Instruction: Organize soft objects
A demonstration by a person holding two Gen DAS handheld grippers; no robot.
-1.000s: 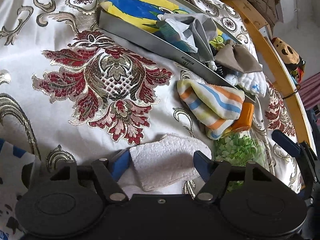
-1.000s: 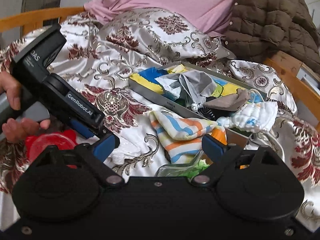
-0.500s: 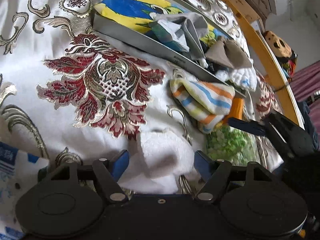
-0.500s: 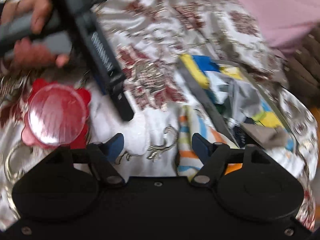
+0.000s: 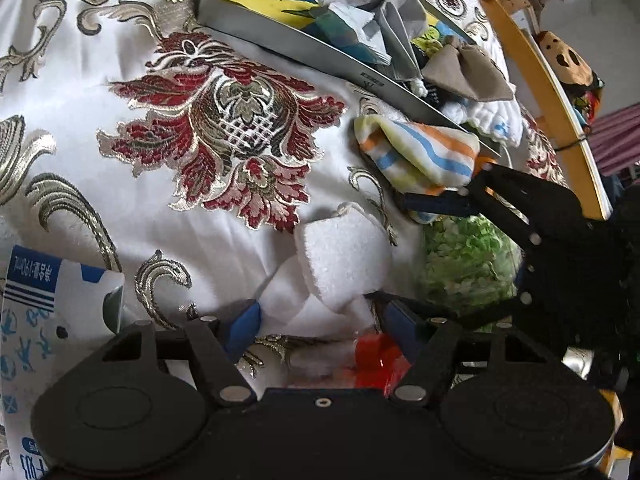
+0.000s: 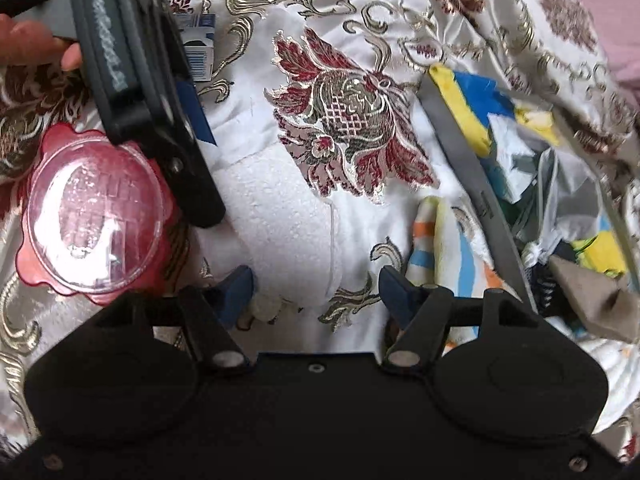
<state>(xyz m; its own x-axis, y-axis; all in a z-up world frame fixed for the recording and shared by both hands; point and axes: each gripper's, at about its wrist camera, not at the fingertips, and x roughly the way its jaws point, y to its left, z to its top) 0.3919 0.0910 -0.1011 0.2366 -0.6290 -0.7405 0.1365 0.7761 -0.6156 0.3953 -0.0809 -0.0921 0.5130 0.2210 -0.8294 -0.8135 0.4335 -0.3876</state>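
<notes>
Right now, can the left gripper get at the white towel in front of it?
Probably yes. The left gripper is open, and the white towel lies partly between its fingers, with nothing on top.

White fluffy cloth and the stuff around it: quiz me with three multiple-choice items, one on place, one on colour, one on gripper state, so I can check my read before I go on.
1. Where is the white fluffy cloth?
A. in the grey tray
B. on the bedspread, between the left gripper's fingers
C. on the red lid

2. What colours stripe the folded striped cloth?
A. orange, blue, yellow on white
B. black and red
C. plain green

3. How does the left gripper stand?
A. shut on the cloth
B. open
C. out of view

Answers: 1 B, the cloth lies on the bedspread outside the grey tray. 2 A, its bands show plainly. 3 B, its fingers stand apart.
</notes>
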